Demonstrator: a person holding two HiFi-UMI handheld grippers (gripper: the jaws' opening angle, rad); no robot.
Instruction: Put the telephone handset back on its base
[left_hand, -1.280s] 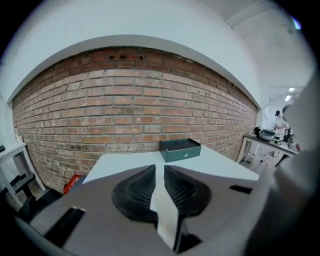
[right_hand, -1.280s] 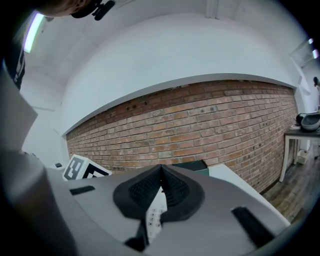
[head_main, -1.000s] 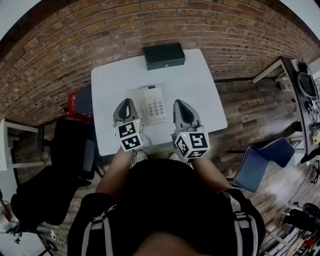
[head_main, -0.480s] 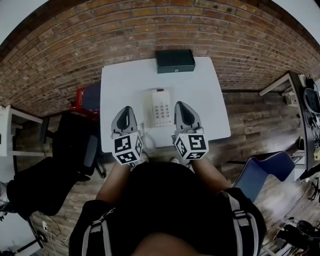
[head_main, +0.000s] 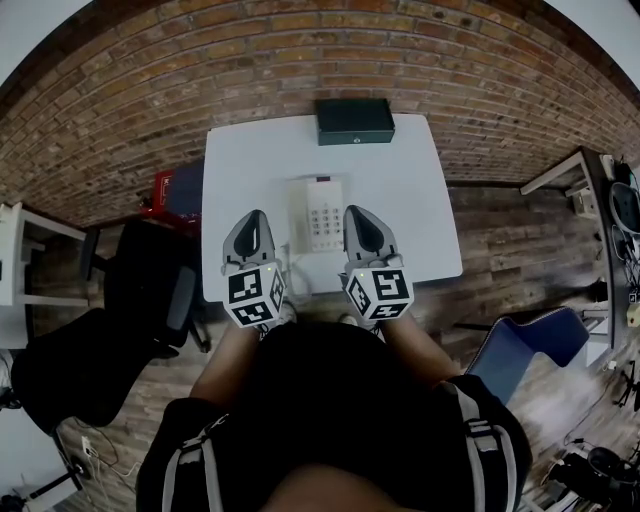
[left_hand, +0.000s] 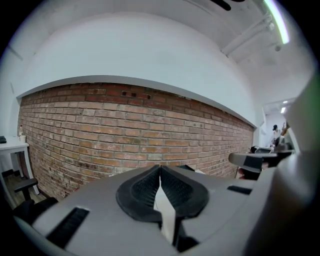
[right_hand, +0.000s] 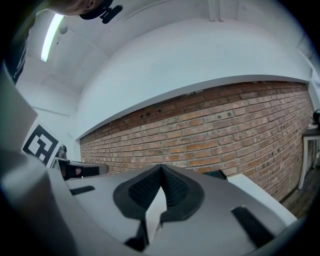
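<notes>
Grey shells recorded on left gripper (head_main: 254, 214) and right gripper (head_main: 356, 211); black ribbed pads (left_hand: 145, 190); black-and-white marker cube (head_main: 254, 292) mounted behind each claw. Black shirt (head_main: 330, 400) worn.

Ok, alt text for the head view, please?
Seen from above, a person holds the left gripper and right gripper over the near edge of a white table, either side of a white telephone. A dark green box sits at the table's far edge, by a brick wall.

A white desk (head_main: 410, 215) stands against a brick wall (head_main: 150, 100); a dark green box (head_main: 354, 120) lies at its far edge; a red object (head_main: 163, 188) sits beside its left side; black chair (head_main: 150, 290) left, blue chair (head_main: 520, 340) right, on wooden floor (head_main: 510, 220).
</notes>
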